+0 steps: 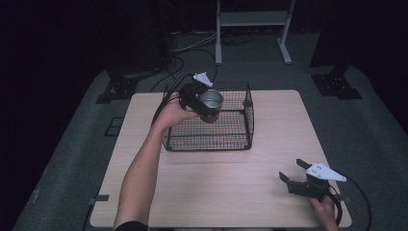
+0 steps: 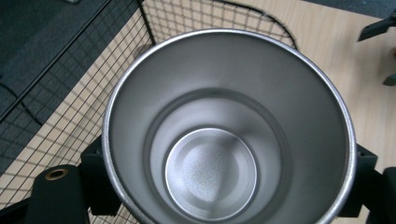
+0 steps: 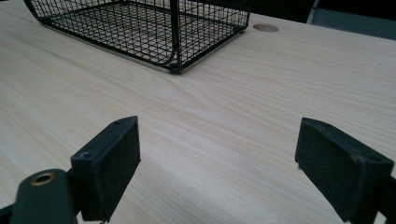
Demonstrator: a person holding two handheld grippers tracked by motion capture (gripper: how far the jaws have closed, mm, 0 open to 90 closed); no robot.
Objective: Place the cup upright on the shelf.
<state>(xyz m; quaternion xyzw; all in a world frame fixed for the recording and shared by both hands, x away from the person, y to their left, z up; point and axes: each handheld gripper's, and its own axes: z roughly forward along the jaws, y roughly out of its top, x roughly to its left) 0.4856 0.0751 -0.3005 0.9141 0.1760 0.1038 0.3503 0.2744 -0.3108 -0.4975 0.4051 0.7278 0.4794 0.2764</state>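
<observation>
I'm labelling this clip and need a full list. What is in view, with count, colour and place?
cup: one, silver metal, empty, held over the basket's far left part.
basket: one, black wire, on the table's far middle.
table: one, light wood, centre.
frame: one, white metal, on the floor behind the table.
cables: several, dark, on the floor beyond the table.
left gripper: black, shut on the cup, fingers at its sides.
right gripper: black, open, resting near the table's right front corner.

The cup (image 2: 224, 140) between the tongs is shiny smooth metal; the basket (image 1: 231, 130) is thin black wire; the table (image 1: 231, 187) is pale wood.
</observation>
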